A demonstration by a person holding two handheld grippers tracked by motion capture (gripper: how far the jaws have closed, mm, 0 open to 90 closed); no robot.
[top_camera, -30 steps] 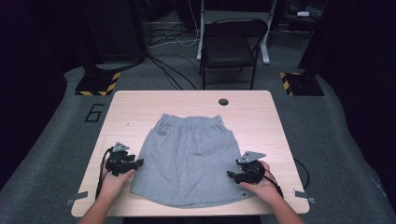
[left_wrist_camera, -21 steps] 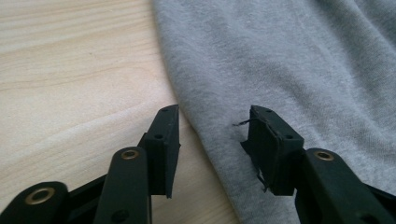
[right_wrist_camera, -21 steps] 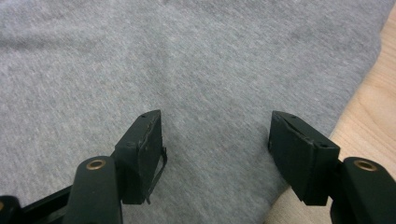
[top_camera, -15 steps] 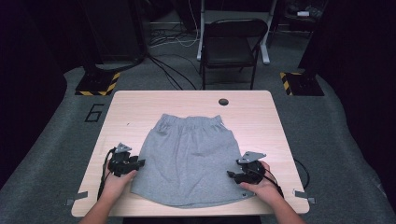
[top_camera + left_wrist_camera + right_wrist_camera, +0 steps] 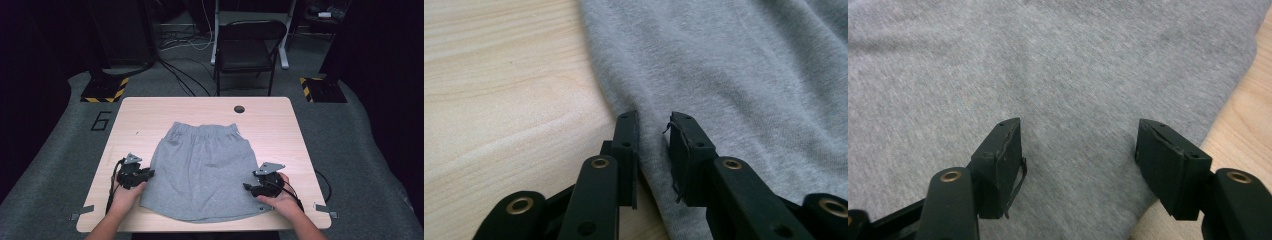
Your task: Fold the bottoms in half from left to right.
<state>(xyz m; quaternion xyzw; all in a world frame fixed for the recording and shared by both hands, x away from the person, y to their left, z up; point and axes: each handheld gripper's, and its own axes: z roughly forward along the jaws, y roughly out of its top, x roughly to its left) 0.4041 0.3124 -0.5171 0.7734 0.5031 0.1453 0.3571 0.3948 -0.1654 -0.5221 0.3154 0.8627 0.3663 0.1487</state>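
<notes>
Pale wooden table point(image 5: 150, 112) carries grey shorts point(image 5: 202, 167) — soft, light, floppy; best pinched at side hems. Left gripper point(image 5: 653, 131), jaws just closing, straddles the edge unpinched; right gripper point(image 5: 1079, 145) gapes wide.

Grey knit cloth on a pale wooden desk

The skirt point(image 5: 202, 170) is soft, matt grey jersey with a faintly fuzzy, heathered face; the desk point(image 5: 280, 125) is light wood, smooth, with visible grain and a low sheen. The left gripper's fingers point(image 5: 626, 145) are matt black plastic with brass-coloured rivets, as are the right gripper's fingers point(image 5: 1000, 155).
</notes>
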